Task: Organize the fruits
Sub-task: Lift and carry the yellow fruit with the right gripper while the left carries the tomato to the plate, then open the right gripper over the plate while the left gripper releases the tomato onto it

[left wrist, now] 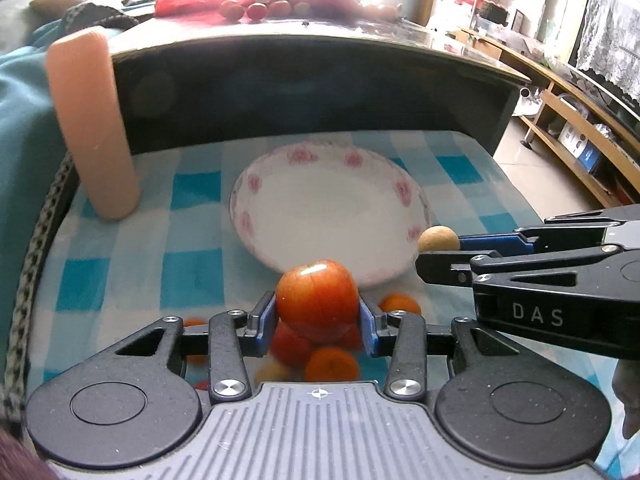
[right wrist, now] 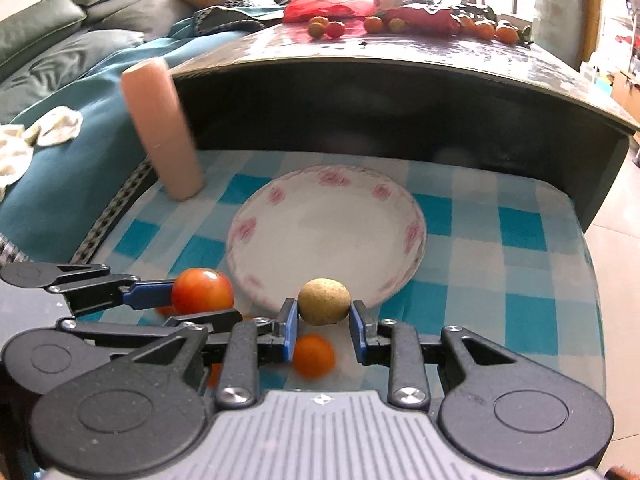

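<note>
Left gripper [left wrist: 318, 322]: fingers closed on a red apple [left wrist: 317, 300], held above loose oranges [left wrist: 331, 364] at the near rim of the empty plate [left wrist: 332, 208]. Right gripper [right wrist: 324, 326]: fingers pinching a small brown fruit [right wrist: 324, 301] at the same rim, just beside the apple. Checked cloth [right wrist: 500, 280] lies bare right of the plate; fruit beneath the grippers is partly hidden and blurred.

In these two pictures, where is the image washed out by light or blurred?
Left wrist view: the window light at the top bleaches the far tabletop fruits, and the pink cylinder is smeared. Right wrist view: glare is milder, the pink cylinder is blurred too, and the brown fruit in the right gripper is sharp.
</note>
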`<action>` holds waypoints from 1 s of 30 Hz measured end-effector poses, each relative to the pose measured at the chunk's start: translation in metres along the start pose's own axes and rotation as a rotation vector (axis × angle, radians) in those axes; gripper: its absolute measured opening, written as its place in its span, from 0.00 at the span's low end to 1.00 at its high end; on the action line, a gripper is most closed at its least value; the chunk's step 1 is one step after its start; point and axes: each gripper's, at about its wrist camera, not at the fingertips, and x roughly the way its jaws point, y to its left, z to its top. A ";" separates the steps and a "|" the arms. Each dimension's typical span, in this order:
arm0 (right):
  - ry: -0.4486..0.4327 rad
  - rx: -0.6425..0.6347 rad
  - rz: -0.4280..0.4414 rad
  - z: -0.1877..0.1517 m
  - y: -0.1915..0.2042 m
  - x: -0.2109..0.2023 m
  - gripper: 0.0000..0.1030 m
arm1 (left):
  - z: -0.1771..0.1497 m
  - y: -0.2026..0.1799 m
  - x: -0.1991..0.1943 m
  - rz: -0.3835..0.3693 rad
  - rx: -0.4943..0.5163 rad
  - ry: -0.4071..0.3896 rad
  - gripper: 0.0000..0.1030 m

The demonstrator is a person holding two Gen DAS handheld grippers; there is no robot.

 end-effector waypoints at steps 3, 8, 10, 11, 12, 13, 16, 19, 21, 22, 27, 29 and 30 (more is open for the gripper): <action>0.010 0.018 -0.008 0.007 -0.005 0.014 0.42 | 0.007 0.001 0.010 0.011 0.003 0.008 0.48; 0.023 0.032 -0.003 0.013 -0.012 0.033 0.42 | 0.015 0.003 0.027 0.033 0.018 0.021 0.48; 0.027 0.042 -0.007 0.013 -0.016 0.039 0.42 | 0.016 0.003 0.033 0.039 0.027 0.023 0.48; 0.028 0.044 -0.010 0.013 -0.018 0.041 0.42 | 0.017 0.002 0.034 0.041 0.031 0.020 0.48; 0.029 0.045 -0.012 0.014 -0.020 0.043 0.42 | 0.018 0.001 0.035 0.044 0.037 0.019 0.48; 0.031 0.048 -0.012 0.014 -0.021 0.045 0.42 | 0.019 0.001 0.036 0.045 0.041 0.019 0.48; 0.029 0.062 -0.010 0.014 -0.024 0.048 0.42 | 0.020 0.002 0.037 0.042 0.035 0.016 0.48; 0.029 0.072 -0.004 0.015 -0.024 0.050 0.43 | 0.020 0.003 0.037 0.040 0.026 0.015 0.48; 0.026 0.073 -0.005 0.014 -0.024 0.050 0.43 | 0.020 0.004 0.037 0.042 0.023 0.014 0.49; 0.025 0.070 -0.007 0.014 -0.023 0.050 0.43 | 0.020 0.003 0.037 0.043 0.023 0.014 0.49; 0.025 0.078 -0.004 0.014 -0.025 0.050 0.43 | 0.021 0.004 0.036 0.045 0.015 0.010 0.51; 0.022 0.079 -0.005 0.014 -0.025 0.049 0.43 | 0.021 0.004 0.035 0.045 0.010 0.005 0.53; 0.021 0.079 -0.005 0.014 -0.025 0.049 0.43 | 0.022 0.005 0.034 0.044 0.007 0.003 0.55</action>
